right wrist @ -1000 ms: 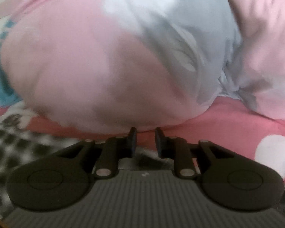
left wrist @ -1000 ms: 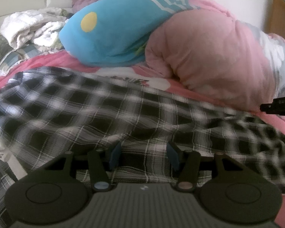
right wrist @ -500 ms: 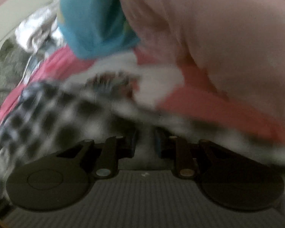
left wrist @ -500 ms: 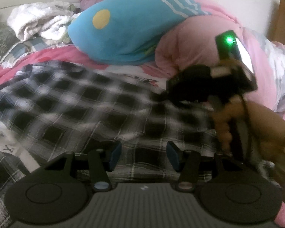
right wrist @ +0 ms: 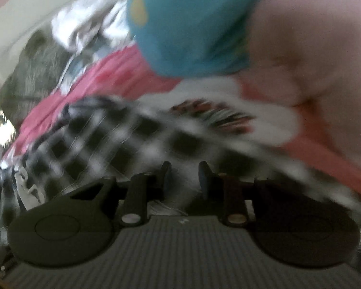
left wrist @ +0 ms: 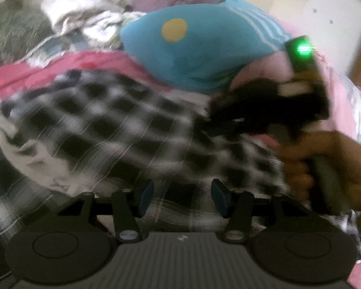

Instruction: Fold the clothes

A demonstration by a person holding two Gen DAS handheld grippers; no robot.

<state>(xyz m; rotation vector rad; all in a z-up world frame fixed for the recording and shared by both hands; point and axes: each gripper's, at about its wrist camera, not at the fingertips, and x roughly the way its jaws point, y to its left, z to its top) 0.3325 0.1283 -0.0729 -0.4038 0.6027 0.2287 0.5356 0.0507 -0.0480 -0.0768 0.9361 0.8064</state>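
Only the left view shows the right gripper (left wrist: 211, 118) from outside, a hand (left wrist: 325, 166) on its handle, its nose over the plaid shirt (left wrist: 113, 125) on the pink bed (left wrist: 31, 72). The left gripper (left wrist: 181, 196) gapes wide, empty. The right view shows its fingers narrowly apart with blurred cloth between; whether it grips cannot be told.

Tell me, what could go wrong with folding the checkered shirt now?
1. The right gripper seems to pinch only a thin edge of the shirt, so the cloth might slip out mid-fold.
2. The left gripper is open above the shirt and holds nothing, so the near side could drag and wrinkle.
3. The blue pillow and pink quilt lie close behind; the shirt might catch on them.
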